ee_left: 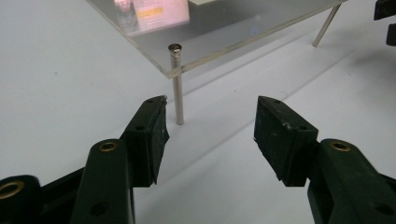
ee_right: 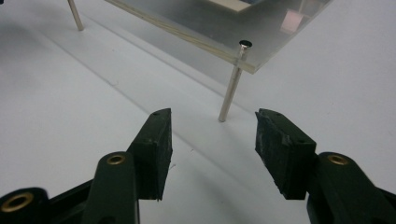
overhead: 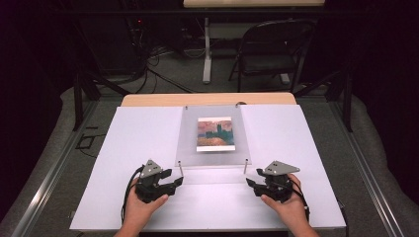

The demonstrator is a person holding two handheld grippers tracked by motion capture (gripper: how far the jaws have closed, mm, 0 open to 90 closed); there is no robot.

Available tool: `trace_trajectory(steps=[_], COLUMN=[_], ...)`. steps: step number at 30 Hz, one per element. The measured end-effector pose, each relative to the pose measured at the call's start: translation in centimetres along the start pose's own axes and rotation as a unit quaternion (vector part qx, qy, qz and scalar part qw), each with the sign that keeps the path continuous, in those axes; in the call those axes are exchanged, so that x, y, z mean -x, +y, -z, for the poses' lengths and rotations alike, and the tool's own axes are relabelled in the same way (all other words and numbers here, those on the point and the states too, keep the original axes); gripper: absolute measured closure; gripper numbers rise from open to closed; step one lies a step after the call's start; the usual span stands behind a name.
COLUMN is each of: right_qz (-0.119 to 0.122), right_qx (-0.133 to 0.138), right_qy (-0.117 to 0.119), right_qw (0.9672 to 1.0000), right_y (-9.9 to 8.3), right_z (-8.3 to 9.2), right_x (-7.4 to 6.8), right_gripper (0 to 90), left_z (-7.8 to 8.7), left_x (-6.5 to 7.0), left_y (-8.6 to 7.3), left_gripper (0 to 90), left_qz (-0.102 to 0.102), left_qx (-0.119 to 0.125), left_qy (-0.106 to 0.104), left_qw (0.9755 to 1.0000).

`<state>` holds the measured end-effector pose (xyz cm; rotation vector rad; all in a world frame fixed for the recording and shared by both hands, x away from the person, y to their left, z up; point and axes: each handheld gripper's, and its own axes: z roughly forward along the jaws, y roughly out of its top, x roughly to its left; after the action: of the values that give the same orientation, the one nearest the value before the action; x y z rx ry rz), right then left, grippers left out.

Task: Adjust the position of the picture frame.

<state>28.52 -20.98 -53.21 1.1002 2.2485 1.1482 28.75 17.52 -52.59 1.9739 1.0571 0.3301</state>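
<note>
Left tool (overhead: 174,183), lower left of centre in the high view: jaws spread wide, released, nothing between them. In the left gripper view the two pads (ee_left: 152,135) frame bare white board (overhead: 143,143), with a thin metal post (ee_left: 177,84) standing just beyond the left pad and apart from it. The post passes up through the near corner of the clear plate (overhead: 188,143), its round head showing above the plate's surface.

Right tool (overhead: 251,181), lower right of centre in the high view: jaws likewise spread, released, empty. In the right gripper view a second post (ee_right: 232,84) rises slightly tilted just beyond the gap between the pads, clear of both, and carries the plate's other near corner.

The plate stands raised on its posts at the centre of the high view, just ahead of both tools. A picture (overhead: 215,134) in orange and blue tones lies under or on it near its middle; which one cannot be told. Each tool points inward toward its own near post, the two posts lying between the tools.

The board covers the desk (overhead: 207,99), whose wooden edge shows along the far side. Beyond it, upper right of the frame, stands a folding chair (overhead: 274,49); cables lie on the floor at upper left.
</note>
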Motion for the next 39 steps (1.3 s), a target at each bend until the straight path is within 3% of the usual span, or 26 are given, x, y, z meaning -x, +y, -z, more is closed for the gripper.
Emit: trace_trajectory(steps=[7, 11, 19, 23, 26, 34, 39], right_qz=[-0.002, 0.006, 0.000, -0.002, -0.023, -0.034, -0.028], right_qx=[0.022, 0.032, 0.023, 0.014, 0.002, -0.019, -0.029], right_qy=[0.006, 0.001, -0.007, -0.019, -0.008, -0.014, -0.024], right_qw=[0.9997, 0.9995, 0.9997, 0.9997, 0.9997, 0.9992, 0.9989], right_y=[0.3, 0.7, 1.3, 2.1, 3.2, 4.3, 4.9], right_z=[1.3, 1.7, 1.6, 1.6, 1.5, 0.8, -0.2], right_x=[-0.2, -0.1, 0.6, 1.1, 2.0, 2.7, 3.4], right_gripper=[45.6, 45.7, 45.5, 45.8, 44.7, 44.5, 48.9], left_z=[1.6, 2.6, 2.7, 2.7, 2.6, 1.9, 1.0], left_x=[-0.5, -0.7, -1.2, -1.5, -2.3, -3.8, -4.7], left_y=[-0.3, 0.3, 1.9, 3.3, 4.5, 5.5, 6.0], left_gripper=[43.9, 44.3, 41.5, 40.9, 43.6, 48.8, 49.9], left_qz=[0.002, 0.009, 0.019, 0.014, 0.027, 0.051, 0.063], left_qx=[0.017, 0.031, 0.028, 0.023, 0.023, 0.023, 0.017], left_qy=[0.010, 0.000, 0.006, 0.021, 0.006, 0.007, 0.015], left_qw=[0.9998, 0.9995, 0.9994, 0.9994, 0.9993, 0.9984, 0.9977])
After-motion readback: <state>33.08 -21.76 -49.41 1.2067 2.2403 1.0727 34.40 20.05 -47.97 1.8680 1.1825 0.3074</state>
